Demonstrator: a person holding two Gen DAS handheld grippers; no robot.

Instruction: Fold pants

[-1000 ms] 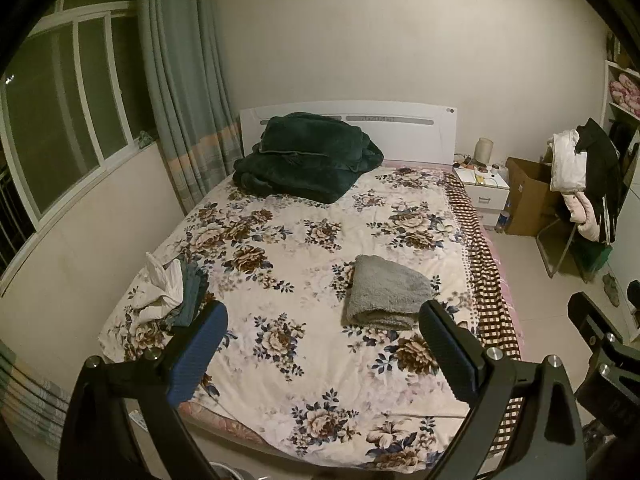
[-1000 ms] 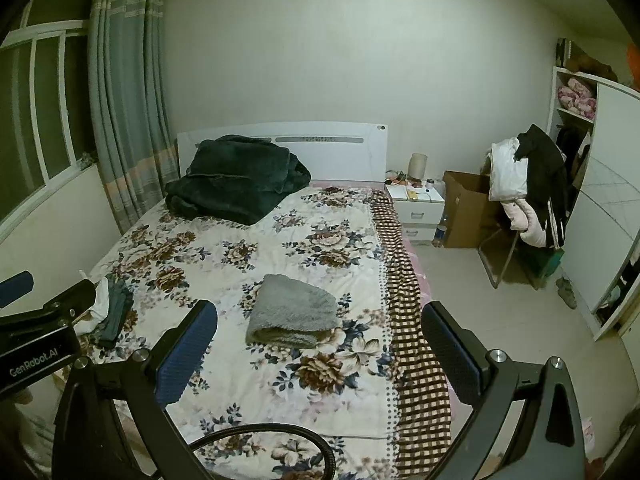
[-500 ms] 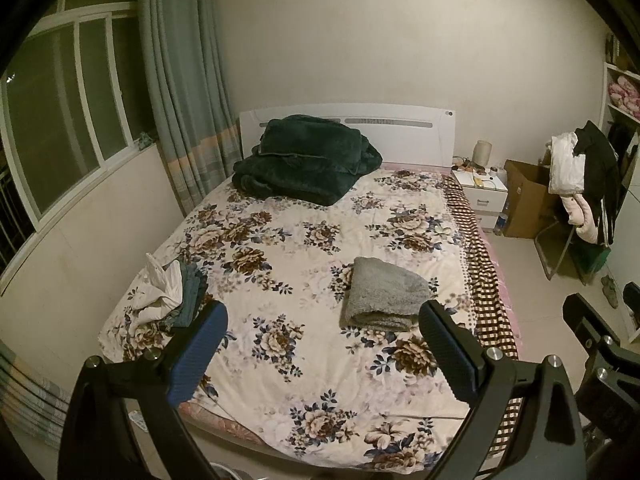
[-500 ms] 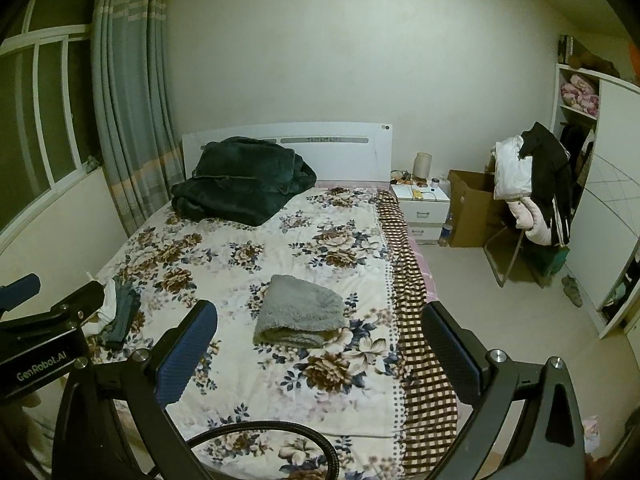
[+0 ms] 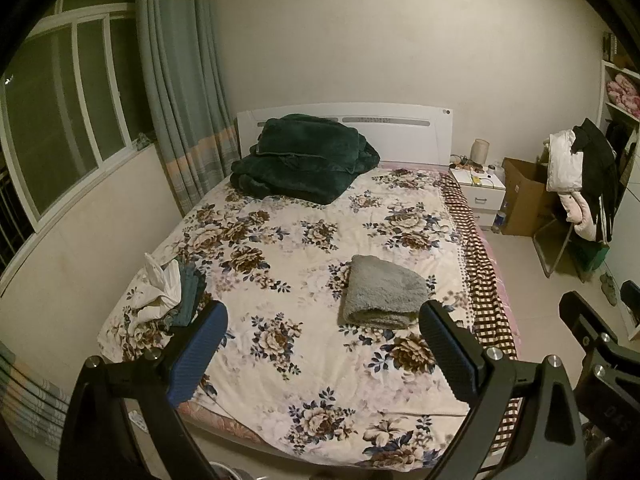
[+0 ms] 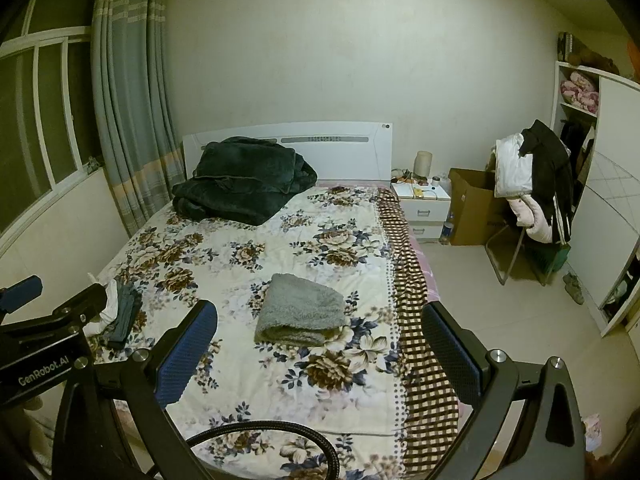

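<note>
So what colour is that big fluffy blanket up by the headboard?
Dark green. The blanket shows best in the left wrist view.

pants (image 5: 382,294): fuzzy grey fleece | bedspread (image 5: 304,240): matt floral cloth

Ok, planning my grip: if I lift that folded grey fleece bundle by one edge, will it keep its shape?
Probably not: the folded grey fleece bundle looks soft and thick, so its layers would likely droop open. It seems light, and fuzzy enough not to slip.

bedspread (image 5: 304,248): cream, brown-blue floral | folded pants (image 5: 382,292): grey | blanket (image 5: 304,160): dark green | curtain (image 5: 180,80): teal-striped
</note>
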